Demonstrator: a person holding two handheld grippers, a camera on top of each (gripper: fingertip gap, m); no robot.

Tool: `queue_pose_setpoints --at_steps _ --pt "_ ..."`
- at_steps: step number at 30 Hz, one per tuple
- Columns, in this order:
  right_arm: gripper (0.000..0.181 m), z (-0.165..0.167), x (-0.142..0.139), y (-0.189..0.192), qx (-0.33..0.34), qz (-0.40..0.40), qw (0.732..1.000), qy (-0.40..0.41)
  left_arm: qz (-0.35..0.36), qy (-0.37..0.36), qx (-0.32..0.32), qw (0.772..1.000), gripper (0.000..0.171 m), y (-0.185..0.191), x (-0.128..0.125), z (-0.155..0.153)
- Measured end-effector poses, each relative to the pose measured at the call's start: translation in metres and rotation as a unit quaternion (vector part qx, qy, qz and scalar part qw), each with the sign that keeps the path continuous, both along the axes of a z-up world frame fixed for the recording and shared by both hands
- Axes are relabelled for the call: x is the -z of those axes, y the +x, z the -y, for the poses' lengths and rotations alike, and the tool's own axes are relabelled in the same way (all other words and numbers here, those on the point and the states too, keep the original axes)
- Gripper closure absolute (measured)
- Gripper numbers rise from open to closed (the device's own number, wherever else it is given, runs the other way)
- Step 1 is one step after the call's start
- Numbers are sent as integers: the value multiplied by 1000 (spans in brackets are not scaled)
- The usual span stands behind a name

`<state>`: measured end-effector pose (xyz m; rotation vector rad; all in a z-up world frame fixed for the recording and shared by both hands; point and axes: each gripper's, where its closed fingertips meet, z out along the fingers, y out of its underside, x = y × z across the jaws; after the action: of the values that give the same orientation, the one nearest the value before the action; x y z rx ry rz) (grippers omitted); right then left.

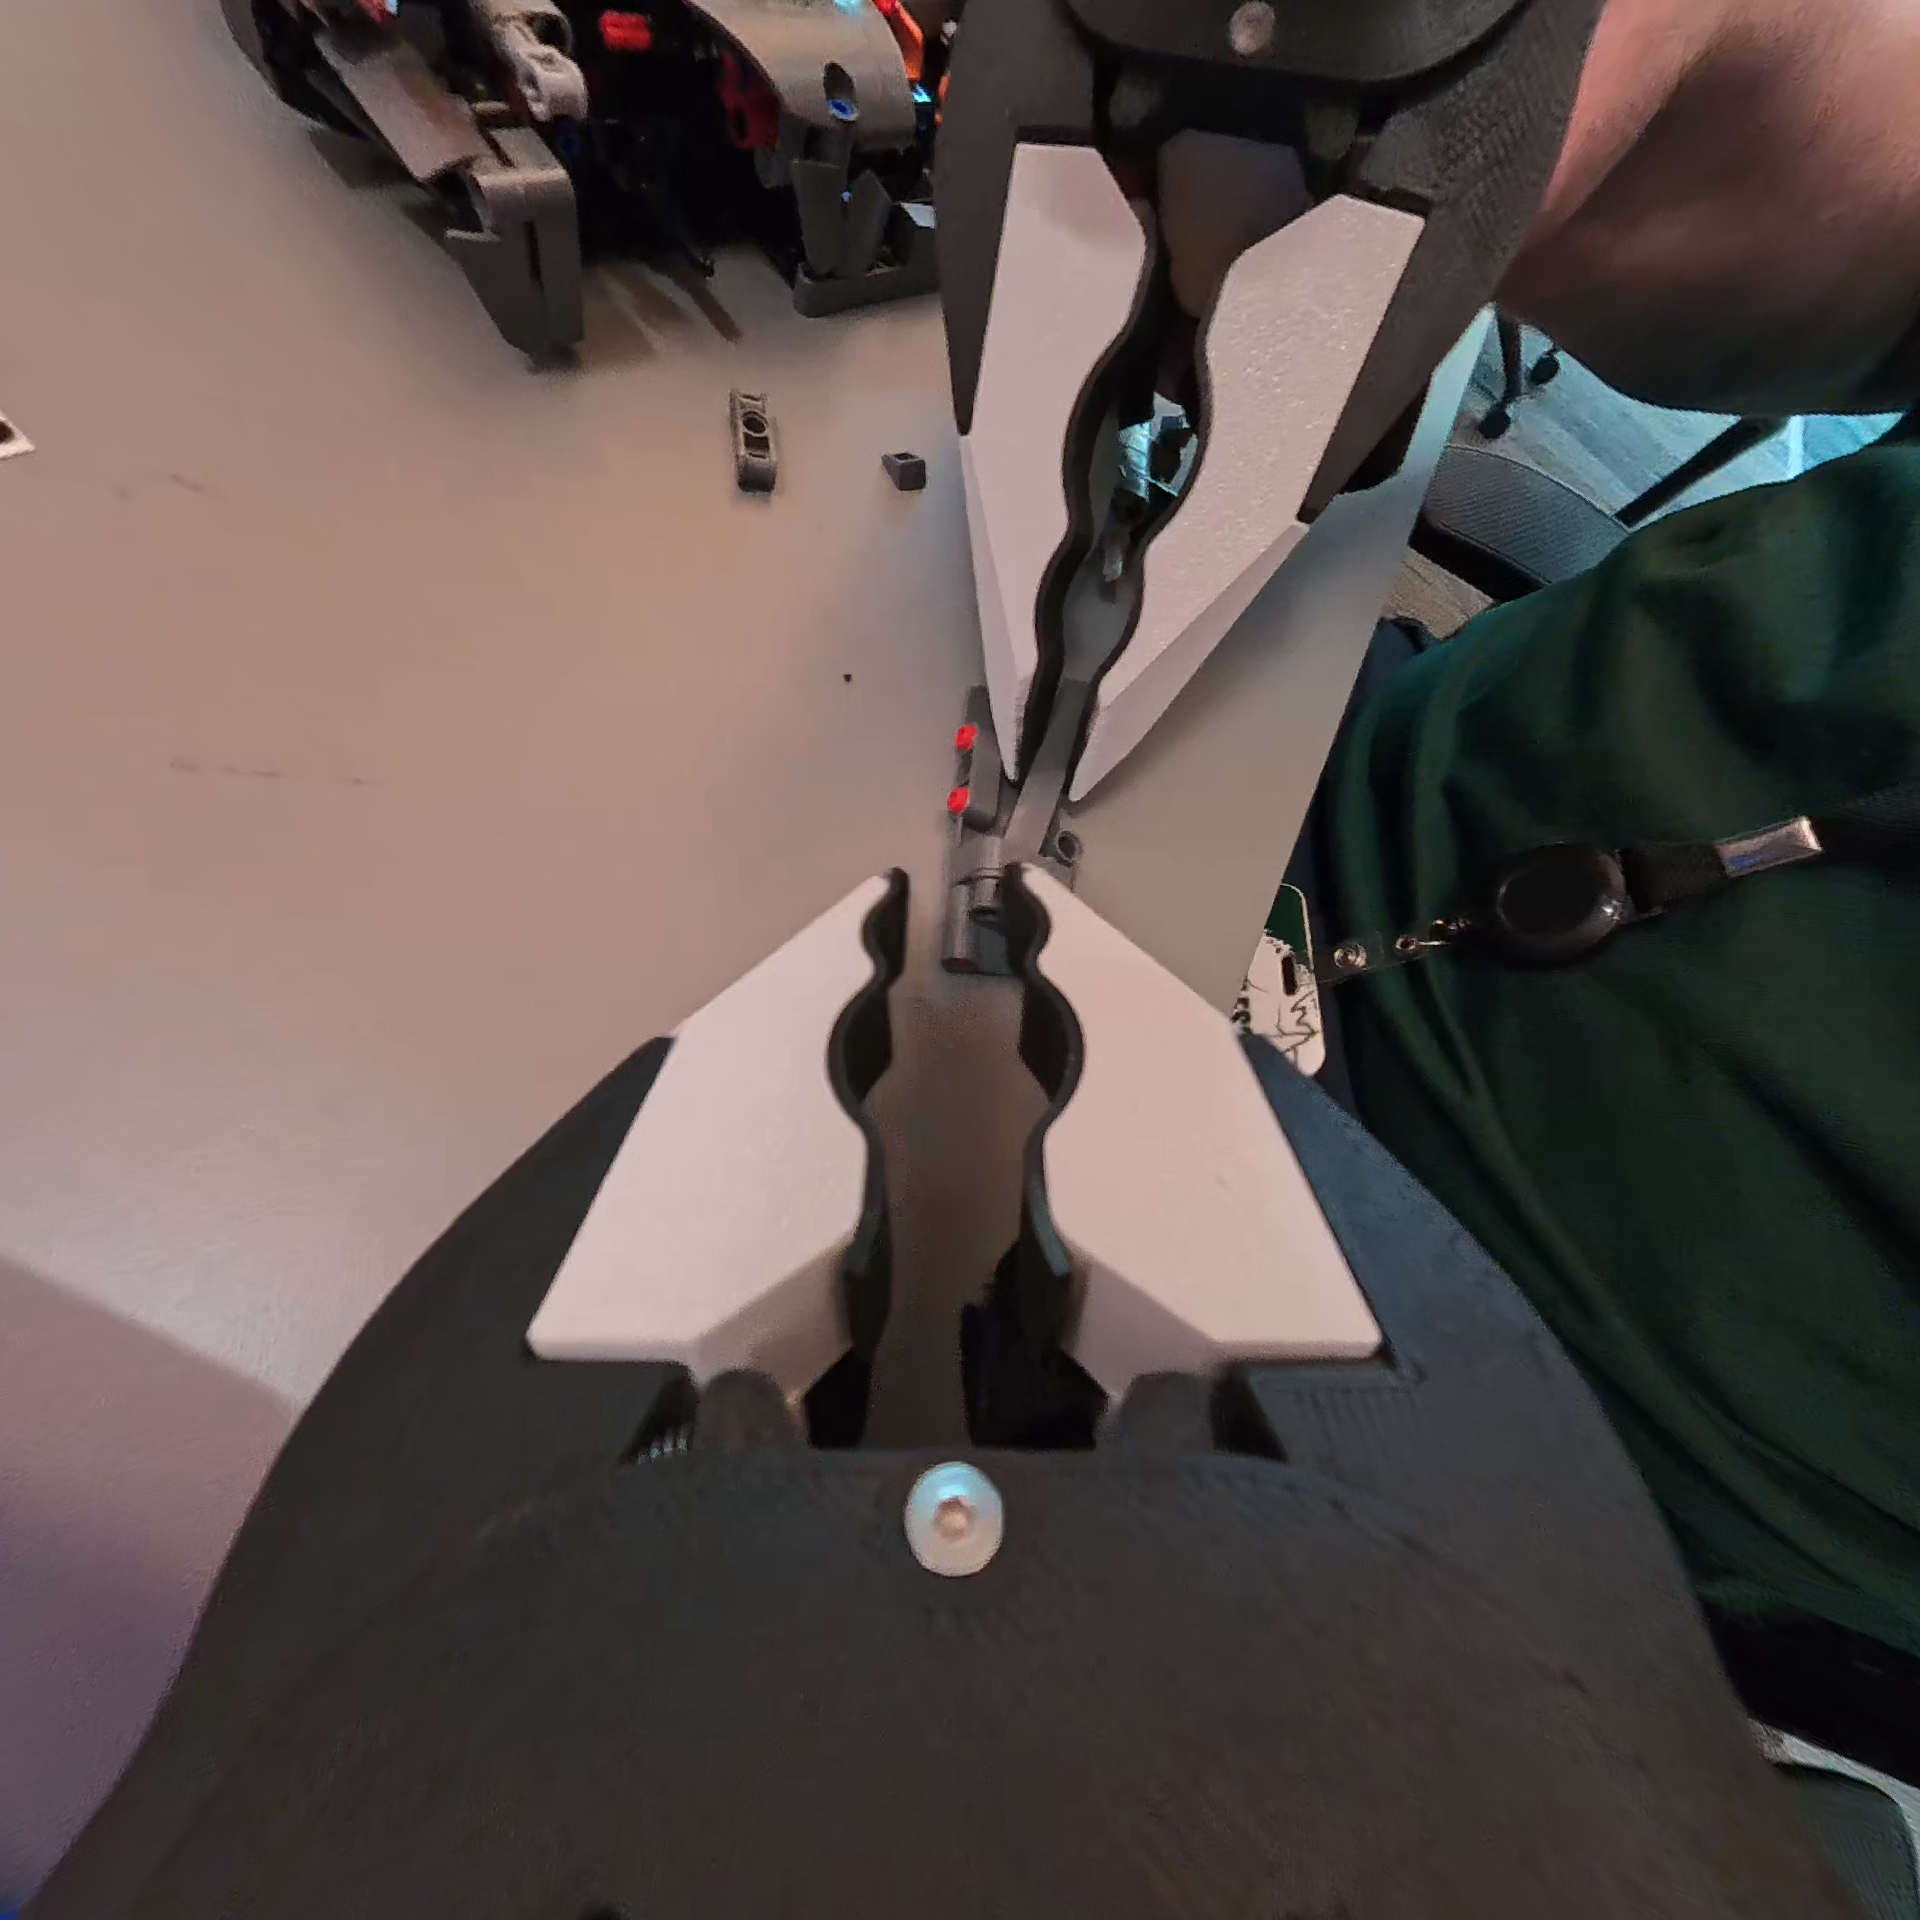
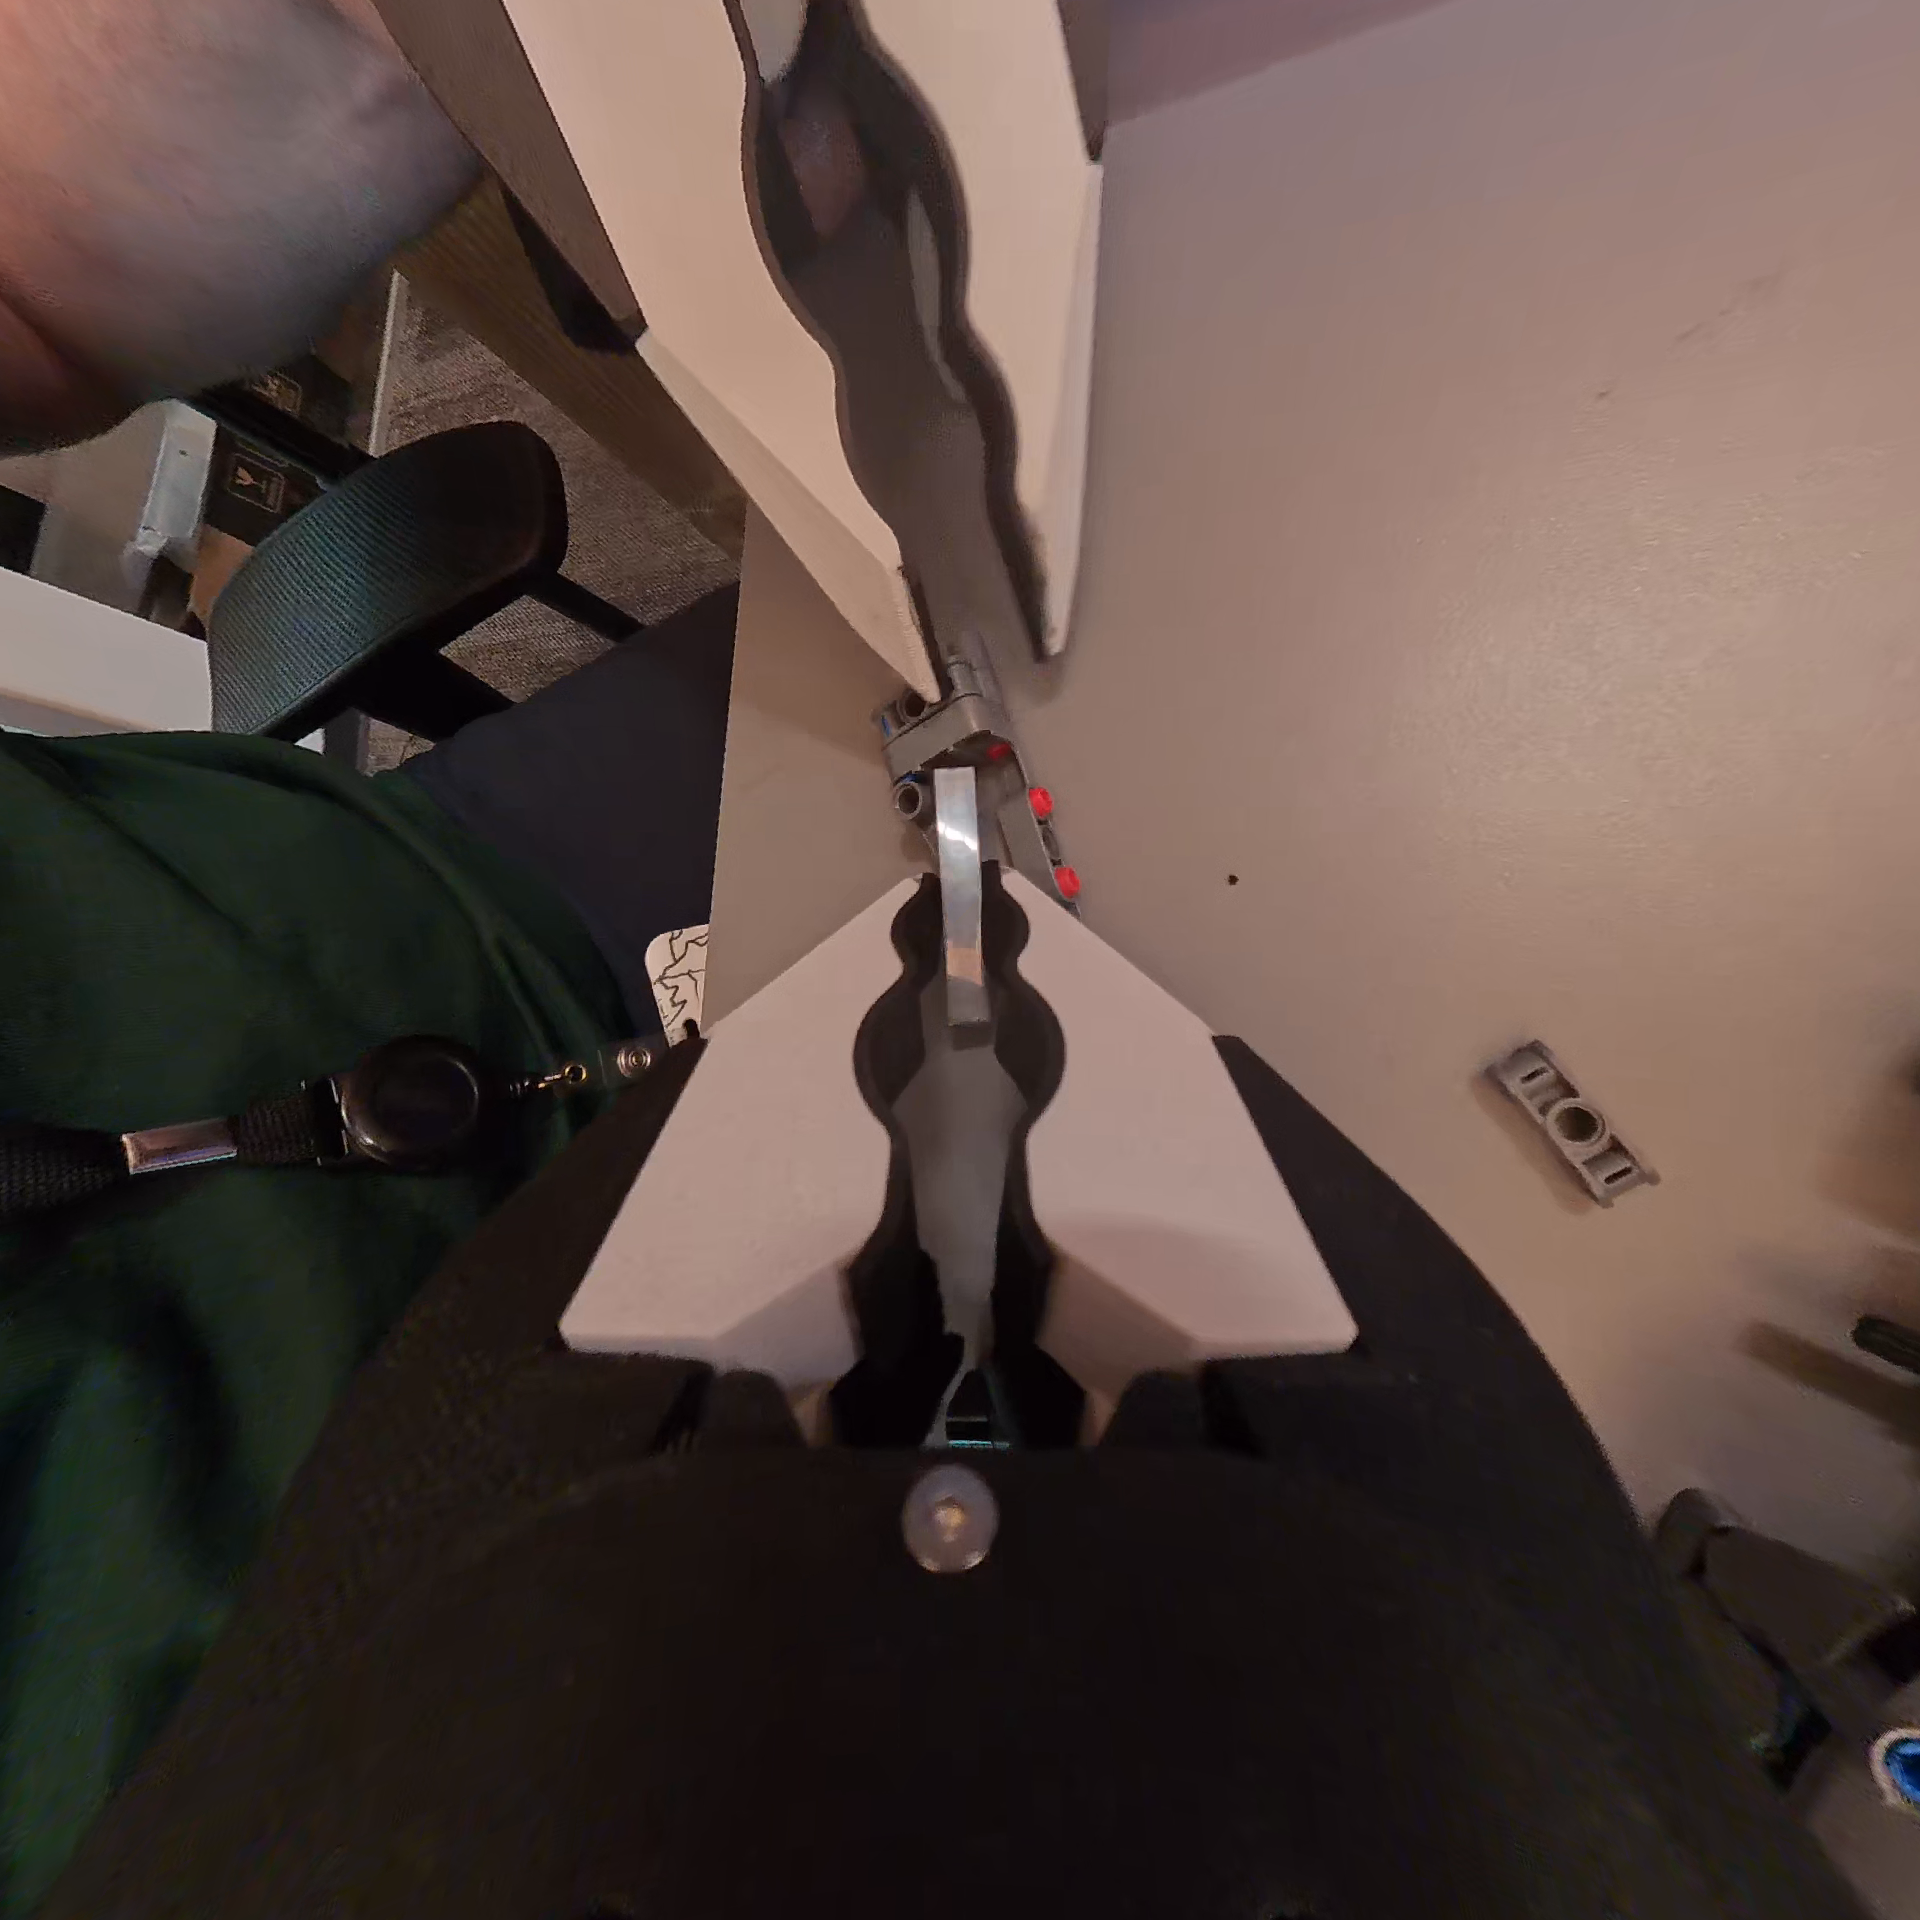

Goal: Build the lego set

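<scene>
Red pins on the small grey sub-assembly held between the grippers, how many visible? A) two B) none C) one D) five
A: two red pins show along one side of the grey sub-assembly, which the right gripper grips by a grey strip while the left gripper meets its other end.

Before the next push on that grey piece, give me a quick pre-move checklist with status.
1. Right tool shut on the grey curved strip: ok, the strip runs between its fingers.
2. Left tool gripping the small grey assembly: cannot tell; its tips sit at the assembly, but the fingers show a gap.
3. Strip meets the assembly: ok, its far end touches the assembly in the right wrist view.
4. Red pins seated in the assembly: ok, two show along one side.
5. Table around the work: ok; loose grey brick and small black piece lie apart.
6. Large model out of the way: ok, far side.
</scene>
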<state>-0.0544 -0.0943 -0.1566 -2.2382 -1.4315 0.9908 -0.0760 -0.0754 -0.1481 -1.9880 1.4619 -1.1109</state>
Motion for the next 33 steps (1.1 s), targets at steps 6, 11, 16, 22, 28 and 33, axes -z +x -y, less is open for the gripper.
queue_pose_setpoints --at_steps 6,11,16,22,28,33 --pt "176 0 1 0 -11 13 999 52 -19 20 15 999 137 2 5 11" --pt "175 0 2 0 -18 14 996 87 -26 32 20 999 148 6 8 16" --pt "176 2 -3 3 -21 11 995 92 -28 64 23 997 149 8 7 16" --pt "176 -11 -24 13 -36 20 995 89 -63 236 49 969 149 14 6 16" --pt "175 -10 -17 14 -87 47 995 31 -84 338 74 935 149 15 6 16" --pt "176 -6 -12 9 -95 52 994 9 -91 376 77 919 148 16 5 17"
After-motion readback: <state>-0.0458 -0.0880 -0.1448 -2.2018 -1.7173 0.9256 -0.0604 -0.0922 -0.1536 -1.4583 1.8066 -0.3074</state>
